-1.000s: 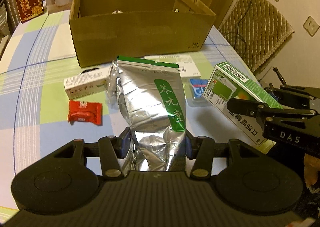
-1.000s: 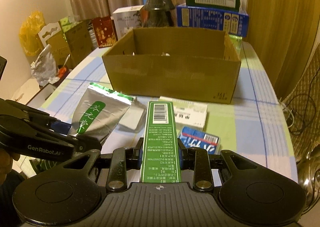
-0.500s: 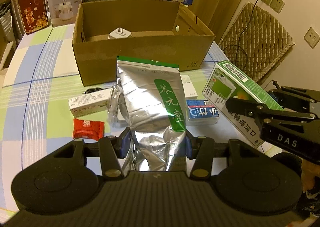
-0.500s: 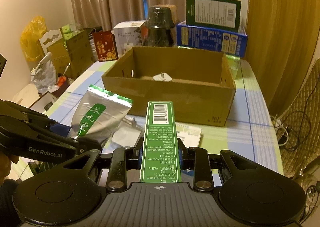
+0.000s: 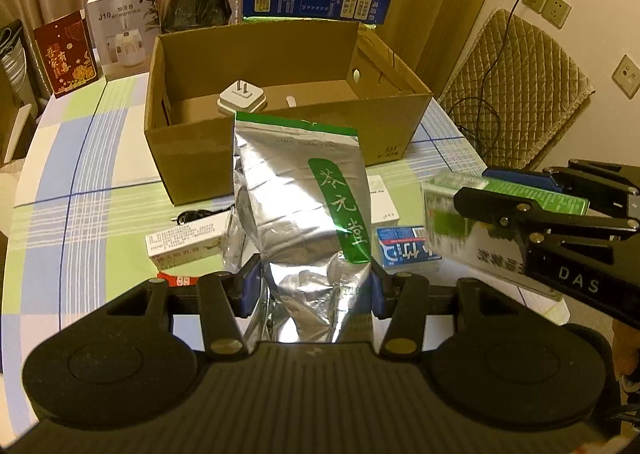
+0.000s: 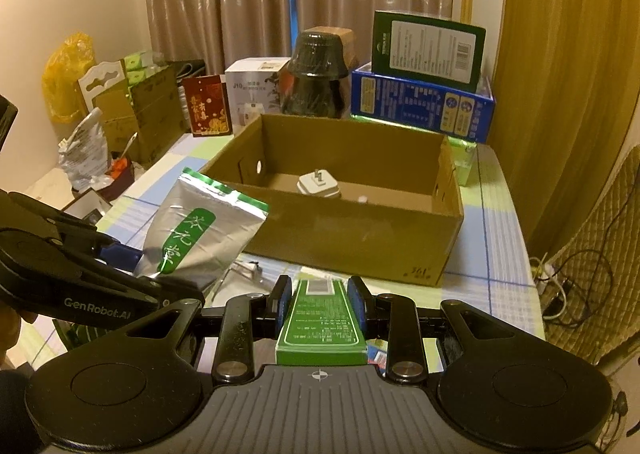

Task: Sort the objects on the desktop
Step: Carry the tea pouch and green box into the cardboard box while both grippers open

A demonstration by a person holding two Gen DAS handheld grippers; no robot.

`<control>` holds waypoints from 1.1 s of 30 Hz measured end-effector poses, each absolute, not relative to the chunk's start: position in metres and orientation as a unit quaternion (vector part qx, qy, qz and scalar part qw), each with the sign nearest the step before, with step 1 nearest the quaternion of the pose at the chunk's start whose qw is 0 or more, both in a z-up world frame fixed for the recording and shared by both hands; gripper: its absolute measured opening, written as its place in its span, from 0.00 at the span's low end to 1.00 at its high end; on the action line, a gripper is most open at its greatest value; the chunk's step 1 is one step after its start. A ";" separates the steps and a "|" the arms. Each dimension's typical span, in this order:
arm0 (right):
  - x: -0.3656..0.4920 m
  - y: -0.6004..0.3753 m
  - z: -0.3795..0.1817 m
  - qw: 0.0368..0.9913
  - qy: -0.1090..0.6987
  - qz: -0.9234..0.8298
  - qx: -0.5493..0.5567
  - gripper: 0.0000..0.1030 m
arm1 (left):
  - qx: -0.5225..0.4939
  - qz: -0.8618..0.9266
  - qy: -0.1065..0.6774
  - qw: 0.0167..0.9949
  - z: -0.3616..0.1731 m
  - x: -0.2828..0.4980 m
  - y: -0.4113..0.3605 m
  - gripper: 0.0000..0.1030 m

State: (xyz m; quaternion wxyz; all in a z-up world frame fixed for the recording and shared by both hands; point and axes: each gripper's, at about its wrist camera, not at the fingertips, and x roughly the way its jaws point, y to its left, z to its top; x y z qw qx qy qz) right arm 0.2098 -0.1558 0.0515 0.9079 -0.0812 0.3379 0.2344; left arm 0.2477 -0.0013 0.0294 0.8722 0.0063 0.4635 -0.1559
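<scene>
- The left wrist view looked down and forward from just behind the left gripper, over the near table edge toward the cardboard box at the far side.
- The right wrist view sat further right, tilted less steeply, facing the same cardboard box and the curtains beyond.
- Both views shared the box, the white plug inside it, and each other's gripper at the frame edge.
</scene>
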 end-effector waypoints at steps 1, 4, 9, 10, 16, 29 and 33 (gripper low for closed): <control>0.211 -0.156 0.052 0.908 0.337 0.236 -0.082 0.27 | 0.006 -0.156 0.463 0.873 0.030 0.249 -0.002 0.44; 0.217 -0.156 0.054 0.908 0.337 0.235 -0.083 0.27 | 0.006 -0.158 0.462 0.873 0.032 0.254 -0.003 0.45; 0.222 -0.159 0.056 0.908 0.337 0.234 -0.081 0.27 | 0.005 -0.159 0.461 0.873 0.034 0.260 -0.004 0.44; 0.225 -0.159 0.057 0.908 0.337 0.234 -0.081 0.27 | 0.006 -0.159 0.461 0.873 0.034 0.260 -0.004 0.44; 0.240 -0.156 0.065 0.909 0.332 0.235 -0.083 0.27 | 0.009 -0.161 0.461 0.873 0.038 0.268 -0.004 0.44; 0.311 -0.139 0.106 0.919 0.303 0.238 -0.082 0.27 | 0.023 -0.149 0.441 0.885 0.070 0.325 0.003 0.45; 0.341 -0.133 0.107 0.919 0.306 0.235 -0.084 0.27 | 0.022 -0.148 0.447 0.882 0.072 0.350 0.005 0.45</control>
